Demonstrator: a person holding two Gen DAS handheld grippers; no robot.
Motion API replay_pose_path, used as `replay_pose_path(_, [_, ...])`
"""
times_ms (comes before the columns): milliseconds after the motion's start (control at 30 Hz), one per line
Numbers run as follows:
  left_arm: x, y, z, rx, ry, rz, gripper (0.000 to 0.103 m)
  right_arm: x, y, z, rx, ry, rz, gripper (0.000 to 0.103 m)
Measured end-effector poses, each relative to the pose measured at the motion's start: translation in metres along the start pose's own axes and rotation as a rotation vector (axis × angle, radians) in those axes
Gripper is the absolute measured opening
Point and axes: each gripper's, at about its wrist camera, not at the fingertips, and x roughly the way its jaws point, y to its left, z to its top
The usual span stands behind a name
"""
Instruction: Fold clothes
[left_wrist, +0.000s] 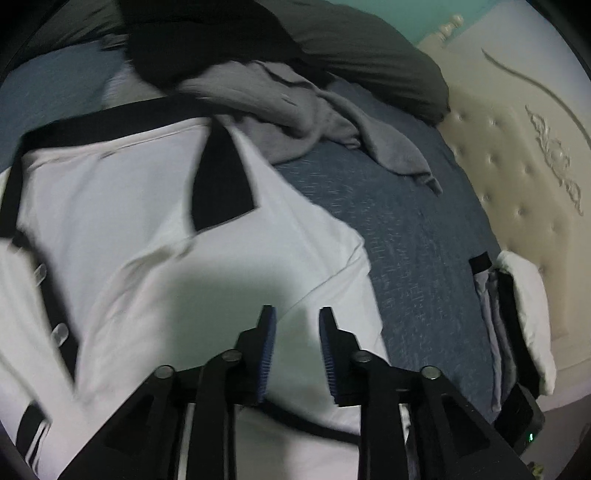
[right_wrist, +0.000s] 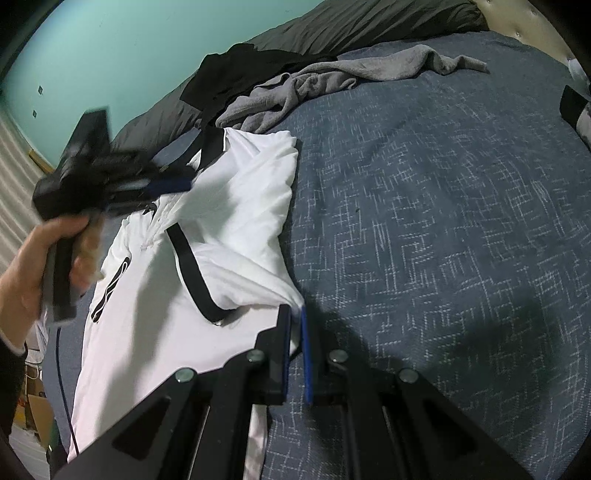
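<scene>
The white shirt (right_wrist: 229, 236) lies on the blue bed cover (right_wrist: 424, 221), near its left edge. The right gripper (right_wrist: 295, 325) pinches the shirt's edge, and the left gripper (left_wrist: 297, 325) has its jaws apart with nothing between them. The shirt looks soft, light and floppy, so hold it by its edges or corners.

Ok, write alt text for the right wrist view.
The right gripper pinches the edge of a white shirt with black trim spread on a blue patterned bedspread. To the left, a hand holds the blurred left gripper above the shirt; gray and black clothes lie heaped behind.
</scene>
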Motion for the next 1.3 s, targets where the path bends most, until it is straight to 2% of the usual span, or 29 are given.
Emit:
replay_pose_path(267, [0.06,-0.041,0.034,0.083,0.03,-0.002,0.028,0.003,-0.003,0.001,0.011,0.005,0.017,0.005])
replay_pose_path(433, [0.082,-0.052,0.034,0.117,0.073,-0.007,0.026,0.006,-0.009,0.001,0.03,0.009,0.033,0.005])
replay_pose_path(467, [0.082,-0.052,0.035,0.117,0.07,-0.016,0.022,0.006,-0.009,0.001,0.032,0.01,0.034,0.005])
replay_pose_path(500, [0.083,-0.052,0.036,0.116,0.066,-0.025,0.006,0.007,-0.01,0.0,0.034,0.011,0.036,0.005])
replay_pose_path(533, [0.083,-0.053,0.036,0.115,0.062,-0.034,0.003,0.007,-0.01,0.001,0.033,0.01,0.036,0.005])
replay_pose_path(633, [0.078,-0.045,0.042,0.072,0.026,-0.06,0.002,0.007,-0.01,0.001,0.032,0.009,0.037,0.005])
replay_pose_path(700, [0.074,-0.038,0.046,0.033,0.001,-0.074,0.002,0.009,-0.009,0.0,0.033,0.01,0.038,0.005])
replay_pose_path(833, [0.078,-0.026,0.05,-0.023,0.001,-0.074,0.002,0.01,-0.009,0.0,0.033,0.011,0.039,0.005])
replay_pose_path(1033, [0.089,-0.027,0.05,-0.021,0.033,-0.082,0.003,0.011,-0.008,0.001,0.035,0.012,0.041,0.005])
replay_pose_path(1167, [0.075,-0.03,0.052,0.0,0.015,-0.073,0.006,0.01,-0.008,0.0,0.034,0.011,0.041,0.005])
replay_pose_path(1233, [0.066,-0.031,0.054,0.011,0.001,-0.065,0.019,0.008,-0.008,-0.001,0.035,0.011,0.043,0.005])
replay_pose_path(1300, [0.053,-0.031,0.052,0.027,-0.001,-0.063,0.027,0.006,-0.009,-0.002,0.037,0.01,0.047,0.005])
